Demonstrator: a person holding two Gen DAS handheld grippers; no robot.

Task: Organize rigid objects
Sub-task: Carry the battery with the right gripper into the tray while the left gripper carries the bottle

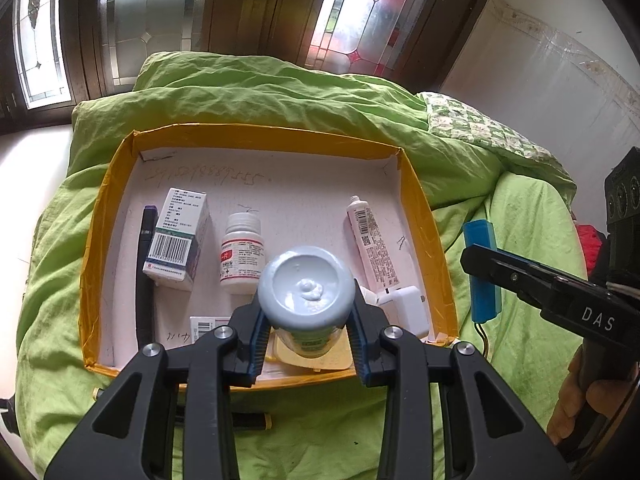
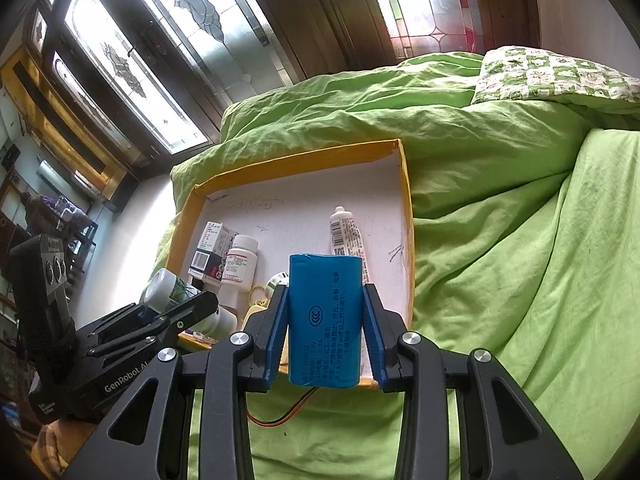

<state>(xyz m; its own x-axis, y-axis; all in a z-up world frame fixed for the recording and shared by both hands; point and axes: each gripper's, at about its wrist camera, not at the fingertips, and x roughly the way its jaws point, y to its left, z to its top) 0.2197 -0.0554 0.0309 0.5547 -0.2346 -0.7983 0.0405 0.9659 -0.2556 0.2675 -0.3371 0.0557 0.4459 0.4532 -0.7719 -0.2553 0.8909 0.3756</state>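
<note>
The right gripper [image 2: 325,326], marked "DAS" on its side, has its jaws closed on a blue battery pack [image 2: 325,320] with a CCC mark and Chinese print, held upright over the near edge of the yellow-rimmed box [image 1: 424,216]. The left gripper [image 1: 307,316], labelled "GenRobot.AI", points steeply down and clamps a pale blue-capped bottle [image 1: 306,290] above the box. Inside lie a barcoded medicine carton [image 1: 178,236], a white pill bottle [image 1: 241,254], a tube [image 1: 372,248] and a white charger [image 1: 406,308], on the green bed cover [image 1: 280,96].
</note>
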